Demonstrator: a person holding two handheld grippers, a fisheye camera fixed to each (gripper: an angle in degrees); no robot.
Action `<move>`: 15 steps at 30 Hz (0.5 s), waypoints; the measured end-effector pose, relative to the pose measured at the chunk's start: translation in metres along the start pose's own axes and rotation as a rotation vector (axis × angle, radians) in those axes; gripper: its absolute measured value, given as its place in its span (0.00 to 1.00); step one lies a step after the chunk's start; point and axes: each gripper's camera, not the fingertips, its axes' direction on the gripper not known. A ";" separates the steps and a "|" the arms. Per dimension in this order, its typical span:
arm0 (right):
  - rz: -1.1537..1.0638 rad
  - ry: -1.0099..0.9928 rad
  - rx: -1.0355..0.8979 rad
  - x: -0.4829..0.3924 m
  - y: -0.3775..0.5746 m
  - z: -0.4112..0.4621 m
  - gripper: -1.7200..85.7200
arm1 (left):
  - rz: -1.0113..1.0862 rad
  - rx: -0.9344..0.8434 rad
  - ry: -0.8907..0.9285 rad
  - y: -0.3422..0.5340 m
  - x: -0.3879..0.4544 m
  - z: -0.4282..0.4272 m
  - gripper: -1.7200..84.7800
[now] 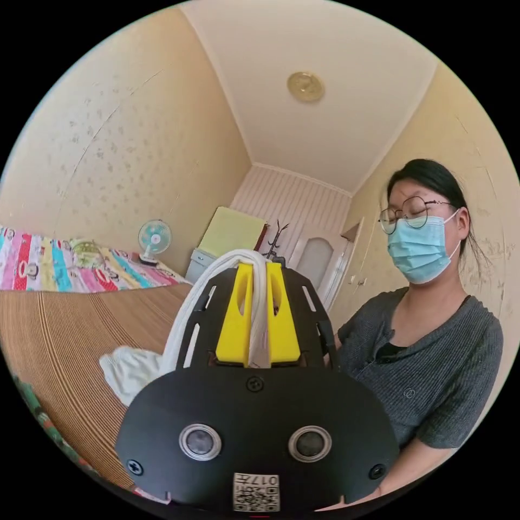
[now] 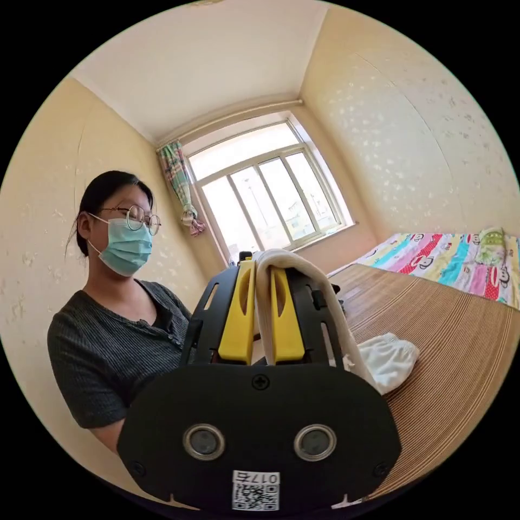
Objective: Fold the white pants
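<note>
In the left gripper view, my left gripper (image 1: 259,268) has its yellow jaws pressed together on a band of the white pants (image 1: 187,314). The cloth arches over the jaw tips and hangs down to a bunched heap (image 1: 127,368) on the brown mat. In the right gripper view, my right gripper (image 2: 262,268) is likewise shut on the white pants (image 2: 319,295); the fabric drapes off to the right and ends in a crumpled pile (image 2: 387,357) on the mat. Both grippers are held up above the surface.
A brown striped mat (image 1: 81,336) covers the bed, with a colourful striped cover (image 2: 455,262) along the wall. A small fan (image 1: 153,238) stands on it. The person in a dark grey top (image 1: 428,368) stands close behind the grippers. A window (image 2: 265,200) lights the room.
</note>
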 end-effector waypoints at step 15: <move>0.193 0.228 0.109 -0.004 -0.055 -0.008 0.06 | -0.131 0.163 -0.158 -0.071 -0.019 0.009 0.08</move>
